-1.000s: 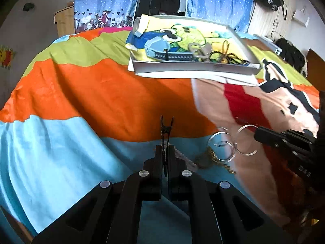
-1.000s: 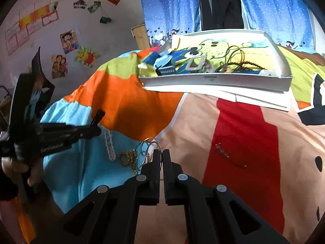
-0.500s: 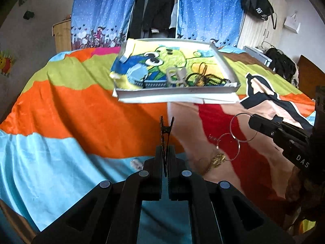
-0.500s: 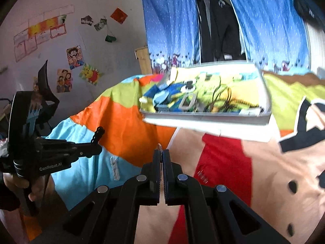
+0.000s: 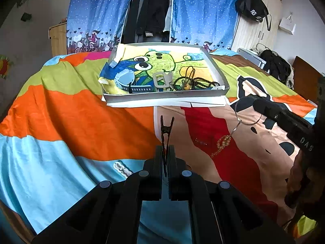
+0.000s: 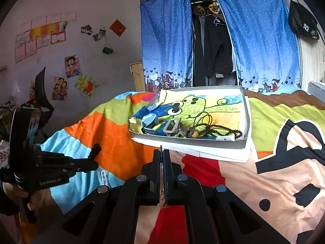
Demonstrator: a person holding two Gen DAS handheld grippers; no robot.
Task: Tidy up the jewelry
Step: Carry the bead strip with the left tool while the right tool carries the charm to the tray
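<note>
My left gripper (image 5: 166, 152) clamps a dark hair clip (image 5: 166, 129); my right gripper (image 6: 161, 158) pinches a hoop-and-chain piece (image 5: 233, 130) above the bedspread (image 5: 91, 118), short of the tray (image 5: 166, 97).

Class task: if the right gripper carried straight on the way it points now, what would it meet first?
Probably the near wall of the white tray, straight beyond the right gripper. Depth is unclear; it might first brush the bedspread or the paper under the tray.

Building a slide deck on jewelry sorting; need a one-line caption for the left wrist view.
Left gripper holds a hair clip and right gripper carries hoop jewelry toward the tray.
</note>
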